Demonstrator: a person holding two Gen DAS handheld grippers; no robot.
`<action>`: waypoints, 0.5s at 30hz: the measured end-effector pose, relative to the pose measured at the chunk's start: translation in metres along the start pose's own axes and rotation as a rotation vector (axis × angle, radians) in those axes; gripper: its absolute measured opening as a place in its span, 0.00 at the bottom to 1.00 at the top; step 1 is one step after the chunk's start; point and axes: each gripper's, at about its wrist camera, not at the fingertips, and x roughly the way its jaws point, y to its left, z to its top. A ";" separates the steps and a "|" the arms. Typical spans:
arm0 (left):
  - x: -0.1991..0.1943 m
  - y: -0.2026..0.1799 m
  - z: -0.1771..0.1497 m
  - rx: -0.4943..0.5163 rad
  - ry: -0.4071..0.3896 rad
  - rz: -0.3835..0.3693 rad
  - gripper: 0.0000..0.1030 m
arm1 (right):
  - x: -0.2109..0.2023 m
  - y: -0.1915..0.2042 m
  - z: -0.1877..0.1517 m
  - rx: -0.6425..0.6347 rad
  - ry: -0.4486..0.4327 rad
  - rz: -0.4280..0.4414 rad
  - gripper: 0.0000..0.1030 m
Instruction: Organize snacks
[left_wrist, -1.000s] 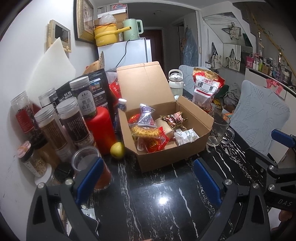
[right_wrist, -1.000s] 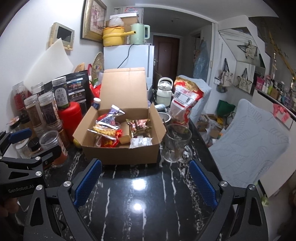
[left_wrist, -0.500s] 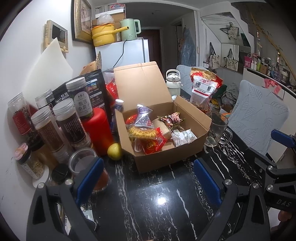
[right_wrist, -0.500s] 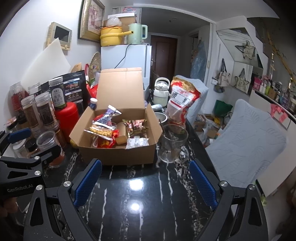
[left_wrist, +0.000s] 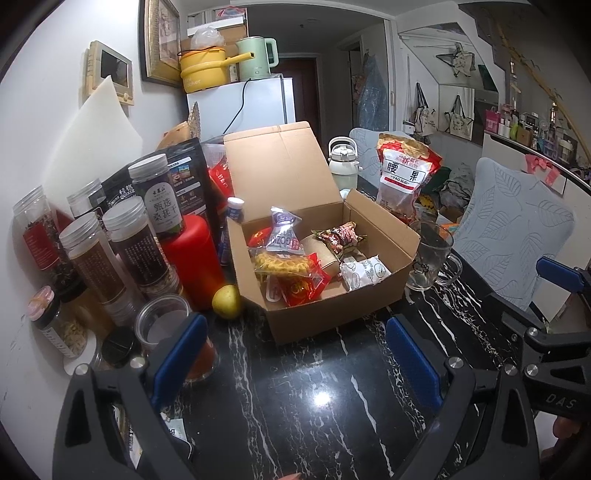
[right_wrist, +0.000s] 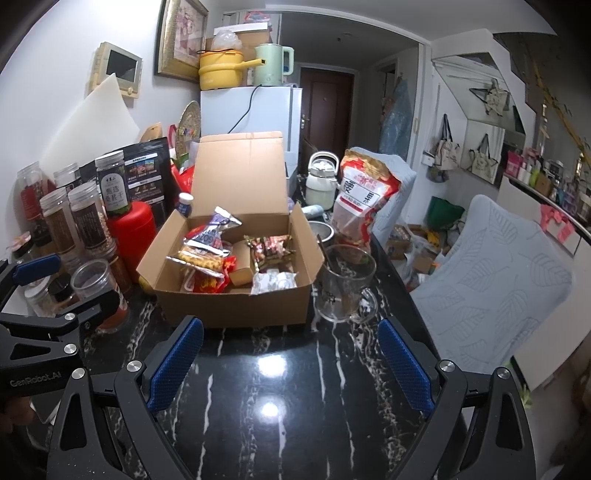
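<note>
An open cardboard box (left_wrist: 340, 314) (right_wrist: 236, 306) sits on the black marble table, lid flap up. Inside lie several snack packets: a silver-purple one (left_wrist: 282, 236) (right_wrist: 212, 232), a yellow-and-red one (left_wrist: 288, 269) (right_wrist: 203, 264), a dark red-green one (left_wrist: 340, 234) (right_wrist: 269, 245) and a white one (left_wrist: 364, 271) (right_wrist: 273, 282). My left gripper (left_wrist: 295, 360) is open and empty, in front of the box. My right gripper (right_wrist: 290, 363) is open and empty, also in front of the box. Each gripper shows at the edge of the other's view.
Tall lidded jars (left_wrist: 125, 243) and a red canister (left_wrist: 194, 258) crowd the left by the wall. A lemon (left_wrist: 226, 295) lies beside the box. A glass mug (right_wrist: 345, 282) and a big red snack bag (right_wrist: 360, 201) stand right of it. A grey chair (right_wrist: 491, 273) is at right.
Both grippers have drawn back a little from the box and stayed open. Nothing on the table has moved.
</note>
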 end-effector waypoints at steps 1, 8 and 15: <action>0.000 0.000 0.000 0.000 0.000 0.000 0.96 | 0.000 0.000 0.000 0.000 0.001 0.000 0.94; 0.000 0.000 0.000 -0.001 0.000 0.000 0.96 | 0.002 0.000 -0.001 0.001 0.004 -0.001 0.94; 0.000 0.000 0.000 -0.001 0.001 -0.001 0.96 | 0.002 0.000 -0.001 0.002 0.005 -0.002 0.94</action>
